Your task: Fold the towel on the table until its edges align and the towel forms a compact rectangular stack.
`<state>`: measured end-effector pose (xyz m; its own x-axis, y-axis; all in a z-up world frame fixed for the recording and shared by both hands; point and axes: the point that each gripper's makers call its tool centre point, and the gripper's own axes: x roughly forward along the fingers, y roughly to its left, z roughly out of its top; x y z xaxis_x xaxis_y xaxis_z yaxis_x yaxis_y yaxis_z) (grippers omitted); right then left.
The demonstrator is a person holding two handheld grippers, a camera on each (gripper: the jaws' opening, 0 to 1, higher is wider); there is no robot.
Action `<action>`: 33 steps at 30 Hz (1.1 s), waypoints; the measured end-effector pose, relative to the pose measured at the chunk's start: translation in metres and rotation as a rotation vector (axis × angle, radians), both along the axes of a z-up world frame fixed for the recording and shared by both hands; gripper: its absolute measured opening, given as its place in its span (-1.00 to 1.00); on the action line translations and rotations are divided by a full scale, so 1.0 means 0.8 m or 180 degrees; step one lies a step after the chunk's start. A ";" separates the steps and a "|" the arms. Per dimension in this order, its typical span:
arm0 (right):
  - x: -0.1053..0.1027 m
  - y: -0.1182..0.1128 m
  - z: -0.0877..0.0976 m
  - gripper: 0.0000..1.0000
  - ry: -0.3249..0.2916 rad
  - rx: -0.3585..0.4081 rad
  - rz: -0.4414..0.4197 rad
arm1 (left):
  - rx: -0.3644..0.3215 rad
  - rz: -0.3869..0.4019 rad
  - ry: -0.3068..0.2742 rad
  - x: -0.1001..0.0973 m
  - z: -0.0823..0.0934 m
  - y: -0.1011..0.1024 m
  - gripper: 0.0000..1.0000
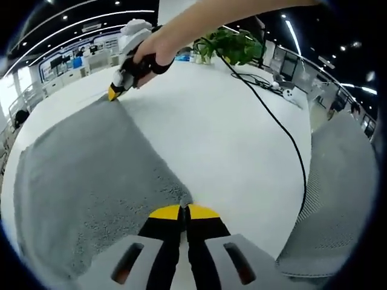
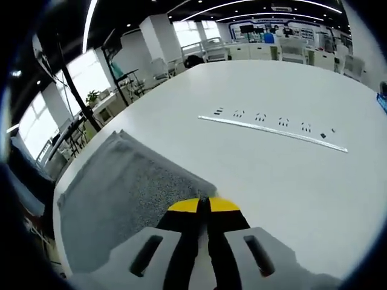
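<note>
Pinching one corner of a grey towel [image 1: 91,181], the left gripper [image 1: 183,211] holds its yellow-tipped jaws closed together on the fabric at the near edge of a white table [image 1: 224,139]. The towel lies spread flat across the tabletop, stretching away toward the right gripper [image 1: 113,92], held in a person's hand [image 1: 151,51] and set on the towel's far corner. In the right gripper view, the right gripper [image 2: 204,205] likewise has its jaws closed on a corner of the towel [image 2: 115,193]. A black cable [image 1: 272,115] trails over the table toward a potted plant [image 1: 233,45]; its pot is hidden behind the leaves. A grey mesh chair [image 1: 338,193] stands just beside the table.
</note>
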<state>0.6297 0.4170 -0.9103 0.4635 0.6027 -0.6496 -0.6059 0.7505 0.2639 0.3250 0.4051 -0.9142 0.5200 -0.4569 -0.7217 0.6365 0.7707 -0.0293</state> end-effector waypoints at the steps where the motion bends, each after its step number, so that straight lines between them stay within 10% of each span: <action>1: 0.000 -0.003 0.000 -0.98 -0.0002 -0.0006 -0.0004 | -0.0022 -0.0016 0.0008 0.000 0.000 -0.003 -0.96; 33: 0.014 -0.233 -0.007 -0.98 -0.0039 -0.0169 -0.0568 | -0.0266 -0.1271 -0.0004 0.015 0.002 -0.214 -0.96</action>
